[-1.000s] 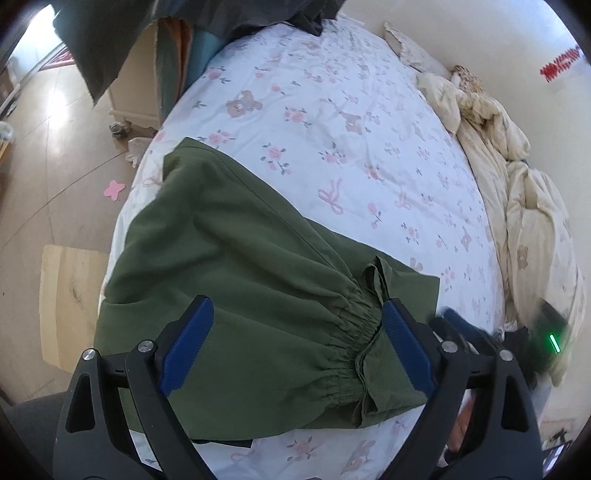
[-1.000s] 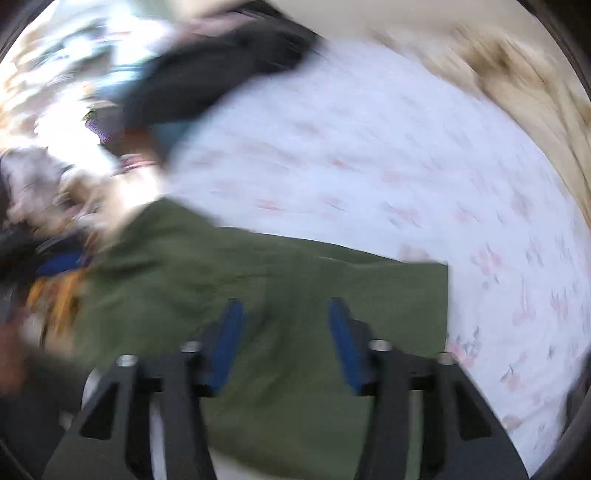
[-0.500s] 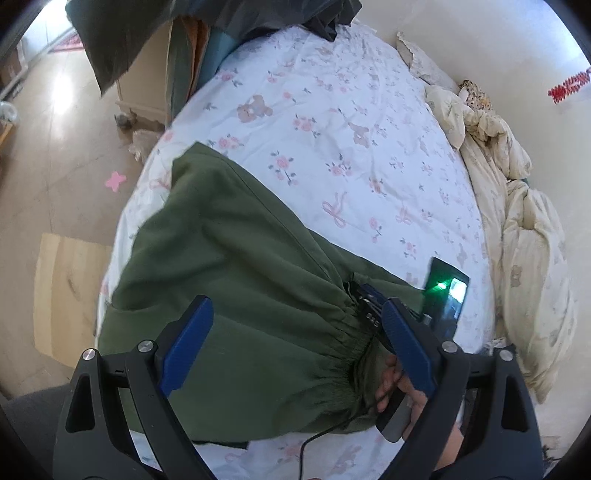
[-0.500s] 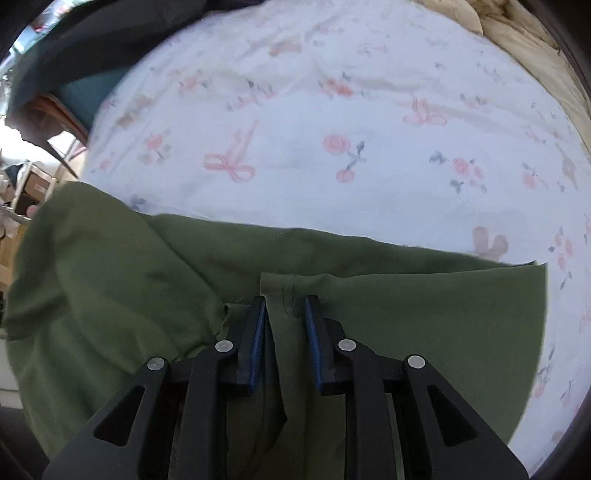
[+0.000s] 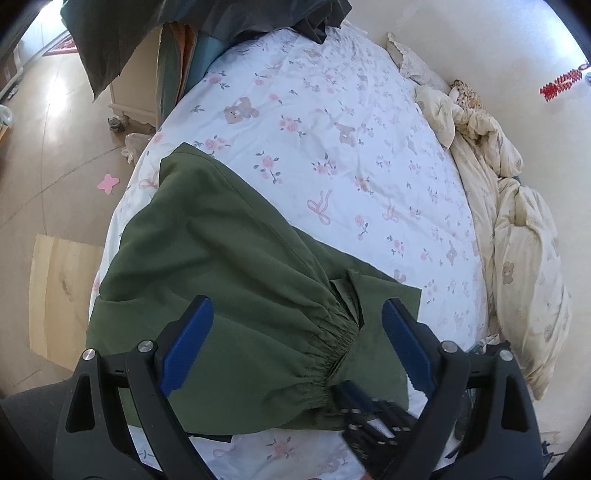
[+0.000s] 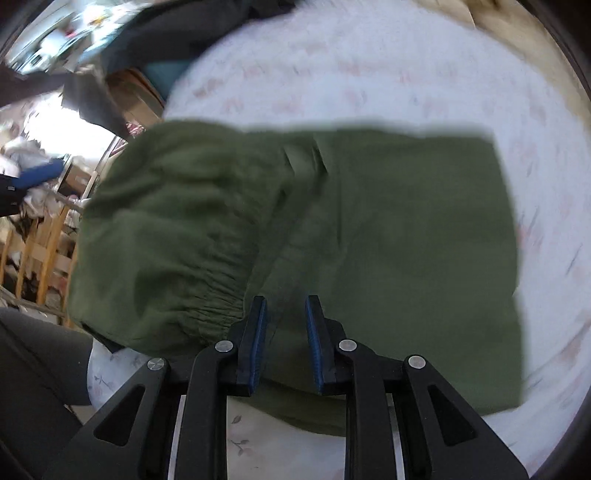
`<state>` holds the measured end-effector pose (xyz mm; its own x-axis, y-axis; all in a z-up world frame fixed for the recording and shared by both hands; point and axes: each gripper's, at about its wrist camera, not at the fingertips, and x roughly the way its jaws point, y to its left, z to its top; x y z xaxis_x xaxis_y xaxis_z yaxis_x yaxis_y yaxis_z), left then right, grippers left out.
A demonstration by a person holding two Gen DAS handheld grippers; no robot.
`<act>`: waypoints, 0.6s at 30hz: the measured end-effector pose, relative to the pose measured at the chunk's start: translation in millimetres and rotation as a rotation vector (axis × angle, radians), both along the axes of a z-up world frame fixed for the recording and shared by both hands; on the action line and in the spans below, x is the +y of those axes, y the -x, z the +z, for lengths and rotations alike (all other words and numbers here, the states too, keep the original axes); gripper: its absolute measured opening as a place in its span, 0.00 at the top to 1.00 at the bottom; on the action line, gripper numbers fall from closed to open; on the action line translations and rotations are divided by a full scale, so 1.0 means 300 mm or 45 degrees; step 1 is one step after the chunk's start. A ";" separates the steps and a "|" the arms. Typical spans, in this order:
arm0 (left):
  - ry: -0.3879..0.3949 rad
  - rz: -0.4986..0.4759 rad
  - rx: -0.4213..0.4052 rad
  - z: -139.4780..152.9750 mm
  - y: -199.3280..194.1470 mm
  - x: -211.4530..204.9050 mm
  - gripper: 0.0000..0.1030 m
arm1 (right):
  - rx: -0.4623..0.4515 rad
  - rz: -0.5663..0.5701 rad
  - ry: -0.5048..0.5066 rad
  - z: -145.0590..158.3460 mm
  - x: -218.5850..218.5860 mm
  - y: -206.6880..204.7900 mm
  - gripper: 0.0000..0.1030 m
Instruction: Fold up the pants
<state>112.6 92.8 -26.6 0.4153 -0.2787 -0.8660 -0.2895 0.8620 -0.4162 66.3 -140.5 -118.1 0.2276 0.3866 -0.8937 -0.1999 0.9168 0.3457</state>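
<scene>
Pants (image 5: 229,295) — olive green, folded over — are lying at the near edge of the bed (image 5: 332,147), on a white sheet w/ pink flowers and bears. The gathered elastic waistband (image 5: 332,347) is sitting on top of a flatter layer of the same cloth, which is spreading toward my right.

L gripper (image 5: 295,343): I am holding it above the pants w/ jaws spread wide; nothing is sitting between the blue pads (image 5: 188,343). The waistband is showing in the gap between the fingers.

R gripper (image 6: 284,339): jaws are standing narrow, w/ a small gap showing between the blue pads (image 6: 256,339). Green cloth is lying in and below that gap, but the view is blurred — I cannot tell whether the pads are pinching fabric or only hovering over it. In the L wrist view the R gripper is appearing as a dark smeared shape at the pants' near right corner.

In the R wrist view the pants (image 6: 369,236) are filling the middle of the frame, bunched waistband (image 6: 207,291) on the left, flat panel on the right.

Bkgd: a cream quilt (image 5: 517,240) is bunching along the far right side of the bed; dark clothing (image 5: 184,22) is hanging at the head end; a pale wooden board (image 5: 59,295) is lying on the floor at left.
</scene>
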 end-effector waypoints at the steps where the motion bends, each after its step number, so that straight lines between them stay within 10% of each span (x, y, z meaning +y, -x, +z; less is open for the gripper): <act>1: -0.012 0.000 0.002 -0.004 0.003 -0.003 0.12 | 0.021 -0.015 0.002 -0.031 0.005 0.003 0.79; 4: -0.024 -0.004 0.019 -0.022 0.012 -0.007 0.12 | 0.004 -0.023 0.062 -0.105 0.025 0.015 0.80; 15: -0.138 -0.060 -0.010 -0.027 0.062 -0.005 0.12 | -0.168 -0.142 -0.103 0.161 -0.119 0.231 0.74; 18: -0.149 -0.055 0.009 -0.044 0.077 0.004 0.12 | -0.172 -0.367 -0.220 0.198 -0.248 0.290 0.32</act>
<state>89.5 93.9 -39.8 0.3990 -0.1930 -0.8964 -0.2535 0.9163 -0.3101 -20.8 -215.1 -58.7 0.4610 0.4321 -0.7751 0.0036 0.8725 0.4886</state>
